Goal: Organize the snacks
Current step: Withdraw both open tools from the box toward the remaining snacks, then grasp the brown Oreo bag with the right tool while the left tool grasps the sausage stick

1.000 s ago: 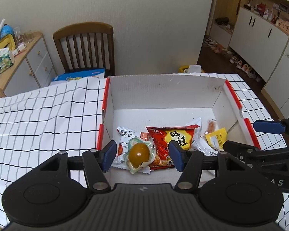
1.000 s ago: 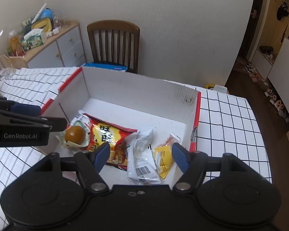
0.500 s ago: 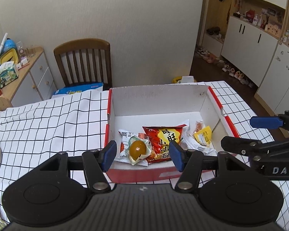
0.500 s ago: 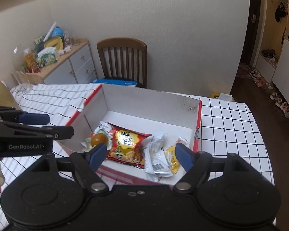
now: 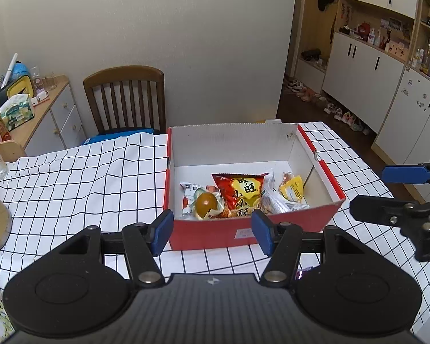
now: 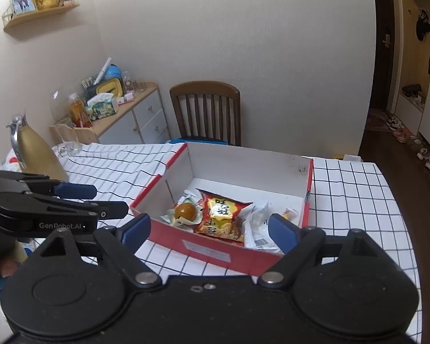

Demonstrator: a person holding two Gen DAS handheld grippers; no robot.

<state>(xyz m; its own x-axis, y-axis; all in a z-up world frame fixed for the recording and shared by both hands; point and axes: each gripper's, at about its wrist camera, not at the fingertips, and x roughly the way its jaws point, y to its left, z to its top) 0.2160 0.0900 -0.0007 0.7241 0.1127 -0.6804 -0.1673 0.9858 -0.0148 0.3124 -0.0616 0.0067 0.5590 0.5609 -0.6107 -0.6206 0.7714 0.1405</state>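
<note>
A red cardboard box (image 5: 324, 169) with a white inside stands on the checked table; it also shows in the right wrist view (image 6: 215, 250). In it lie a red and yellow snack bag (image 5: 240, 193), a clear pack with an orange-brown ball (image 5: 205, 202), a white packet (image 5: 275, 200) and a small yellow packet (image 5: 292, 186). My left gripper (image 5: 212, 230) is open and empty, held back in front of the box. My right gripper (image 6: 209, 230) is open and empty, also in front of the box.
A wooden chair (image 5: 126, 97) stands behind the table, a sideboard (image 5: 43, 109) with clutter at the left. A gold jug (image 6: 35, 152) and a glass (image 6: 68, 140) stand on the table's left side. White cabinets (image 5: 387, 83) line the right.
Both grippers have drawn back and up from over the box; the whole box now lies ahead of them. The snacks in the box have not moved.
</note>
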